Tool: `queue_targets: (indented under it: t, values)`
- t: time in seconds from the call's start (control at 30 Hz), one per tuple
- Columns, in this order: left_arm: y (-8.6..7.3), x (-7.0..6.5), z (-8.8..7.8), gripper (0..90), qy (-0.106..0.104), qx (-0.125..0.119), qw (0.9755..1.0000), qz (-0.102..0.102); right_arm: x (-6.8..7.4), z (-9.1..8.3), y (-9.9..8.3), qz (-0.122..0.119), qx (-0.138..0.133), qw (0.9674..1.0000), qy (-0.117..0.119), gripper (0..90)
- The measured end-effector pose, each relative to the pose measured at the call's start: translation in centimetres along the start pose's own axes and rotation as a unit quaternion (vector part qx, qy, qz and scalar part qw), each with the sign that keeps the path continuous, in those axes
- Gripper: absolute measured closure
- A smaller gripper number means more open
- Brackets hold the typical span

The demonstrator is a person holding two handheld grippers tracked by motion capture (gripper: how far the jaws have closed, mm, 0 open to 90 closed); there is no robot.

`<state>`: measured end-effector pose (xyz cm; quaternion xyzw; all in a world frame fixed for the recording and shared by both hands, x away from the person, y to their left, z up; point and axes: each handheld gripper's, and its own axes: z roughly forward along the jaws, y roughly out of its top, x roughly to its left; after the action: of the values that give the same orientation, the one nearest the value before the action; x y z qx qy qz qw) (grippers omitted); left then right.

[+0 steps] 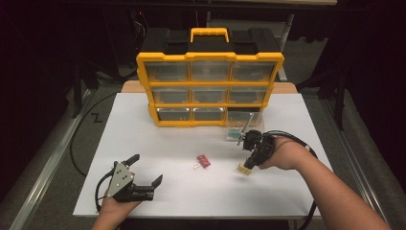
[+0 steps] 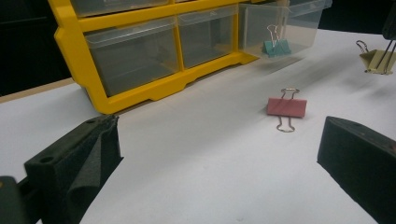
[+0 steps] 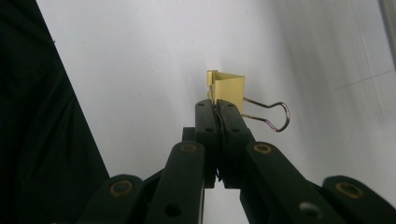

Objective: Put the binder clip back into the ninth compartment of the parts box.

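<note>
While the yellow clip (image 1: 245, 168) is pinched by one of its wire handles in the right hand-held gripper (image 1: 250, 160), it is held just above the white counter (image 1: 191, 191), at the lower right of the middle in the high view. In the right gripper view, the two black jaws are seen pressed together on the wire, and the yellow clip (image 3: 229, 88) sticks out past their tips near the middle of the frame, with its other wire loop pointing to the right. The left hand-held gripper (image 1: 146, 170) is seen at the lower left of the high view, resting low over the counter with its jaws spread wide and nothing between them. In the left gripper view, the two black pads (image 2: 88, 158) are seen far apart at the bottom corners. A pink clip (image 1: 204, 161) is lying flat on the counter between the two hand-held grippers, well apart from both. A yellow box of clear drawers (image 1: 209, 88) is standing at the upper middle of the high view. Its lower right drawer (image 1: 243, 125) is pulled out, and a green clip (image 2: 276, 46) is seen inside it, at the upper right of the left gripper view. The yellow clip (image 2: 376, 60) is also seen at the right edge there, near that drawer.
</note>
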<state>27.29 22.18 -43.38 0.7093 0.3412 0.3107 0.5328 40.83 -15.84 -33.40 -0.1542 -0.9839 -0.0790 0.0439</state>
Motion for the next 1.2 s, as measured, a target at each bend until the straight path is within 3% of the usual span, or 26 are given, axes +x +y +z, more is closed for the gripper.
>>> queue_targets:
  t: [0.5, 1.2]
  values:
    - [0.0, 0.0, 0.0, 0.3, 0.000, 0.000, 1.0000, 0.001, -0.7, -0.7, -0.8, 0.012, -0.001, 0.9999, -0.001, 89.9]
    - [0.0, -0.1, 0.0, 0.3, -0.001, 0.003, 1.0000, 0.003, -1.2, -3.3, -0.8, 0.014, -0.010, 0.9996, -0.023, 90.0]
